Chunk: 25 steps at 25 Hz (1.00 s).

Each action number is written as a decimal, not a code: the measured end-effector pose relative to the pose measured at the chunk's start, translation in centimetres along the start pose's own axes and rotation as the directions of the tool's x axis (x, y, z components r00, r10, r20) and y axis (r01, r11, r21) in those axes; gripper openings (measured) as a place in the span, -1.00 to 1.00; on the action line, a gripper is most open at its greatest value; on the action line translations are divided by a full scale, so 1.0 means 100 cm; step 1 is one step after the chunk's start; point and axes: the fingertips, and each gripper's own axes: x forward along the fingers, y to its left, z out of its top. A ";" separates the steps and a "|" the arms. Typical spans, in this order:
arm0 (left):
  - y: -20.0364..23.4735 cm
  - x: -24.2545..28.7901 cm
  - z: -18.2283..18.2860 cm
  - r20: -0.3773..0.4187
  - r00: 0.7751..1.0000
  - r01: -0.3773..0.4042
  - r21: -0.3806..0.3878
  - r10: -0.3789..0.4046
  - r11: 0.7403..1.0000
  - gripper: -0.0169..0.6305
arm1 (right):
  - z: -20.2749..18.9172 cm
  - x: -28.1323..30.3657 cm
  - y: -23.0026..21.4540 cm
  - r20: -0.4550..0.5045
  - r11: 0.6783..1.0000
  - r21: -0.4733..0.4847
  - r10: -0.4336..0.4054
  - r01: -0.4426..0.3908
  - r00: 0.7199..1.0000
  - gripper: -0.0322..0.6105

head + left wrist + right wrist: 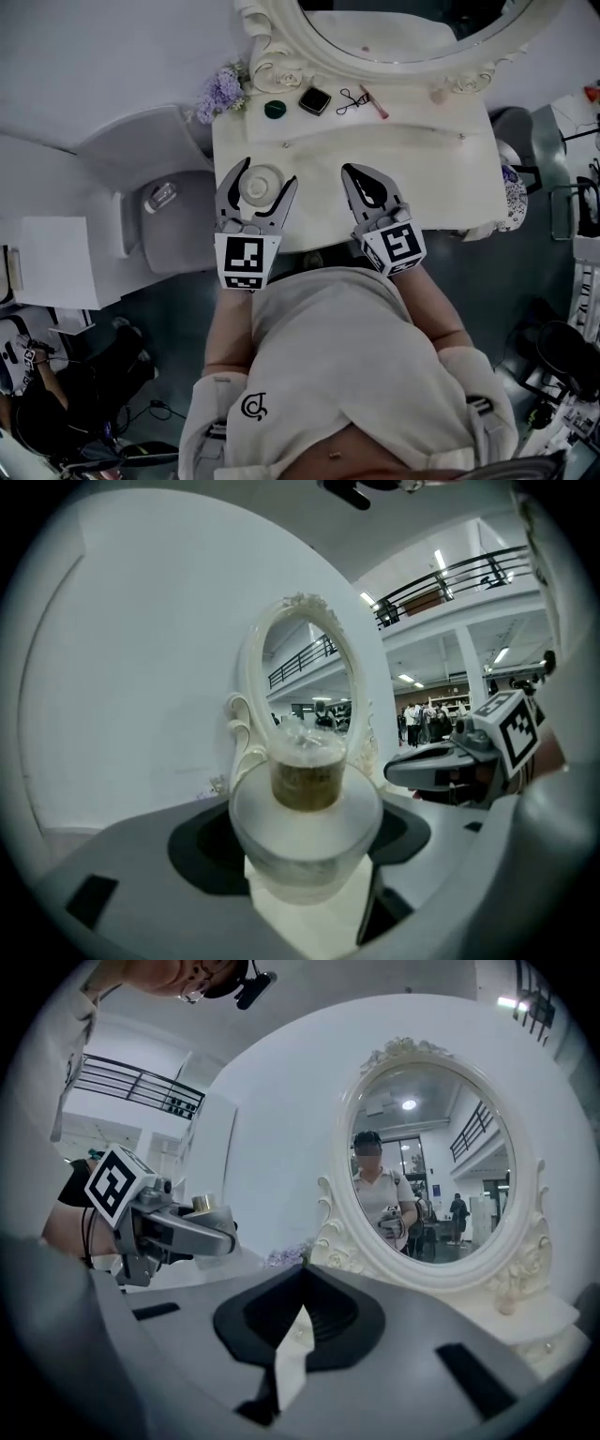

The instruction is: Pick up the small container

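Observation:
The small container is a round frosted white jar with a brownish neck and a clear top. It sits between the jaws of my left gripper, near the front left of the white dressing table. Both dark pads press against its sides, so my left gripper is shut on it. To its right, my right gripper hovers over the table with its jaws together and nothing in them. From the right gripper view the left gripper shows with the jar's top above it.
An ornate oval mirror stands at the table's back. In front of it lie a green lid, a black compact and an eyelash curler. Purple flowers sit at the back left corner. A grey chair stands left.

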 end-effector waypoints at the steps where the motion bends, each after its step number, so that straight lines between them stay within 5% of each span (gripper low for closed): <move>1: 0.002 -0.005 0.006 0.006 1.000 -0.002 -0.001 0.002 1.000 0.13 | 0.005 -0.002 0.000 0.010 1.000 0.001 -0.002 0.002 1.000 -0.88; 10: 0.012 -0.034 0.034 0.040 0.999 -0.028 0.011 0.028 1.000 0.13 | 0.042 -0.016 -0.001 0.086 1.000 0.011 -0.028 0.028 0.996 -0.88; 25: 0.018 -0.037 0.039 0.056 0.998 -0.023 0.011 0.022 1.000 0.13 | 0.048 -0.013 0.005 0.096 1.000 -0.021 -0.001 0.003 0.995 -0.89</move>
